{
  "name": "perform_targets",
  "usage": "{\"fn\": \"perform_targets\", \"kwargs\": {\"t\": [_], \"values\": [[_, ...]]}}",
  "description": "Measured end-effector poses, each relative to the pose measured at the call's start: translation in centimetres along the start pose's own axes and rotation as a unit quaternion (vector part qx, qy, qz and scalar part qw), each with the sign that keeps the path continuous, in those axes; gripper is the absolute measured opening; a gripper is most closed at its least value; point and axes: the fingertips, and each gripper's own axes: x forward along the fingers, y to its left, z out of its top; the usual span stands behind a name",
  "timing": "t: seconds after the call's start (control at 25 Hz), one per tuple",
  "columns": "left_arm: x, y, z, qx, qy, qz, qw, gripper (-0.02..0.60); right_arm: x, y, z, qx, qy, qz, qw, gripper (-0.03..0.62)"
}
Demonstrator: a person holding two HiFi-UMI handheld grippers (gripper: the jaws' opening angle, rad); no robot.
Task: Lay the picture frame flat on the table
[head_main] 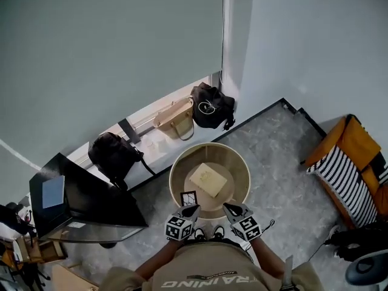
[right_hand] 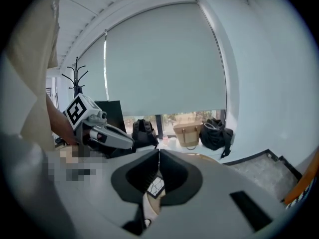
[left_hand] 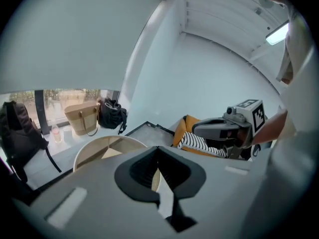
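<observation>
Grippers side by side at the lower centre of the head view, each held in a person's hand. The left gripper (head_main: pixel 191 210) has its jaws pressed together with nothing between them. The right gripper (head_main: pixel 228 208) is likewise closed and empty, its tips meeting in its own view.

Just above the left gripper's tips in the picture, apart from them, sits the small dark picture frame (head_main: pixel 189 197) near the lower rim of the round table (head_main: pixel 240 162). Its patterned face shows to the camera overhead; whether it lies fully flat I cannot tell.

A flat beige box (head_main: pixel 207 179) lies at the table's middle, near the frame.

Above the table, along the window, stand a tan tote bag (head_main: pixel 174 119) and a black bag (head_main: pixel 212 107). A black backpack (head_main: pixel 112 153) stands at left, and an orange chair (head_main: pixel 348 159) at right.
</observation>
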Motion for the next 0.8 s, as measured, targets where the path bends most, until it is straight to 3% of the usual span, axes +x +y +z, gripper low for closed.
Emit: {"fn": "perform_targets", "kwargs": {"t": [0.28, 0.52, 0.8], "values": [[-1.1, 0.9, 9.0, 0.076, -0.072, 0.029, 0.9940, 0.008, -0.4, -2.0, 8.7, -0.019, -0.082, -0.020, 0.996, 0.008], [-3.3, 1.3, 18.7, 0.129, -0.157, 0.055, 0.9776, 0.008, -0.7, -4.6, 14.6, -0.018, -0.139, -0.042, 0.989, 0.008], [-6.4, 1.9, 24.7, 0.133, -0.207, 0.080, 0.9659, 0.006, -2.2, -6.1, 20.9, -0.035, -0.195, -0.039, 0.979, 0.008]]}}
